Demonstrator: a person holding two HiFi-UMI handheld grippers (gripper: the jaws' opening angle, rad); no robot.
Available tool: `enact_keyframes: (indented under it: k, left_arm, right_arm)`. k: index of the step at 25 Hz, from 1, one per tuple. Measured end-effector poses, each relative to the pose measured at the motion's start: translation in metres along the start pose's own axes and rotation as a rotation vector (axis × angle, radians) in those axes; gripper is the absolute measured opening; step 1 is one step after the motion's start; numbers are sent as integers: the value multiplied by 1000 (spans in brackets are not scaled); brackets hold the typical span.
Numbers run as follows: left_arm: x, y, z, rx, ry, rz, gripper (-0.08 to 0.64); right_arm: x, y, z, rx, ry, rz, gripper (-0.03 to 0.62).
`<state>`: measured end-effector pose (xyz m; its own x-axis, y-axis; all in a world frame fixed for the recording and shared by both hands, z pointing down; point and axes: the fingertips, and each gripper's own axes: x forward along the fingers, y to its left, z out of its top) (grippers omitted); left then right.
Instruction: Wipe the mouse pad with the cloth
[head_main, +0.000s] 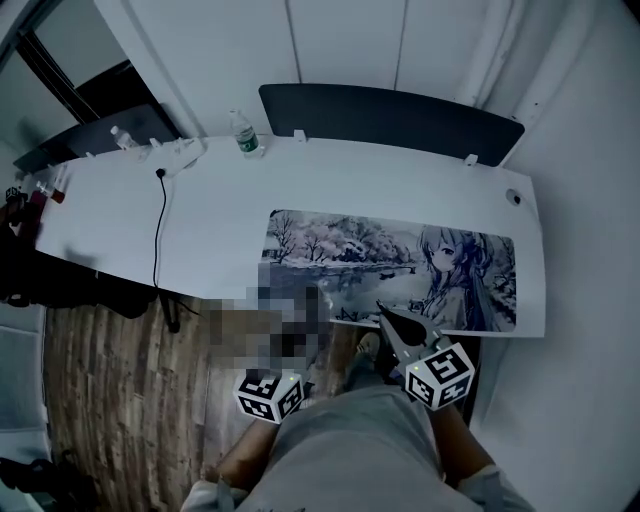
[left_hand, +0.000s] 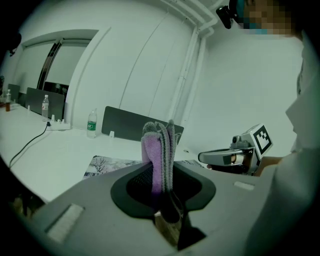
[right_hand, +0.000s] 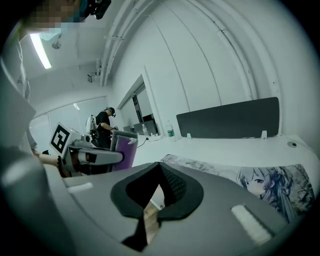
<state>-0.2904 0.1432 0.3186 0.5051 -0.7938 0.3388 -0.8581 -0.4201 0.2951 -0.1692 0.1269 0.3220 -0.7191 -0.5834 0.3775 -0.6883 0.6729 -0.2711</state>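
The long printed mouse pad (head_main: 400, 268) lies on the white desk (head_main: 220, 215), toward its right front edge. It also shows in the left gripper view as the mouse pad (left_hand: 107, 165) and in the right gripper view as the mouse pad (right_hand: 260, 185). My left gripper (left_hand: 161, 175) is shut on a purple and grey cloth (left_hand: 159, 147) that stands up out of its jaws. In the head view, the left gripper (head_main: 275, 385) is close to my body, off the desk and partly hidden by a mosaic patch. My right gripper (right_hand: 161, 170) is shut with nothing in it, and in the head view the right gripper (head_main: 392, 322) has its tip over the pad's near edge.
A water bottle (head_main: 245, 135), a power strip (head_main: 180, 155) and a black cable (head_main: 158, 225) lie at the desk's back left. A dark partition panel (head_main: 390, 120) runs along the far edge. Wooden floor (head_main: 110, 380) lies to the left. A person (right_hand: 105, 125) stands far off.
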Motion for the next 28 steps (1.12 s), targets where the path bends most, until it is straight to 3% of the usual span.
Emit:
enact_keyframes:
  k: [5,15,28]
  left_arm:
    - [43,13,17,-71,1,37,110]
    - [101,27,36,-73,31,66,109]
    - [127,54,37,-61,120,51,103]
  right_arm:
    - [21,-41,21,-7,10,40,7]
    - [37,-105,47,-9,7,57,6]
    - [54,-119,39,63,45,-1,6]
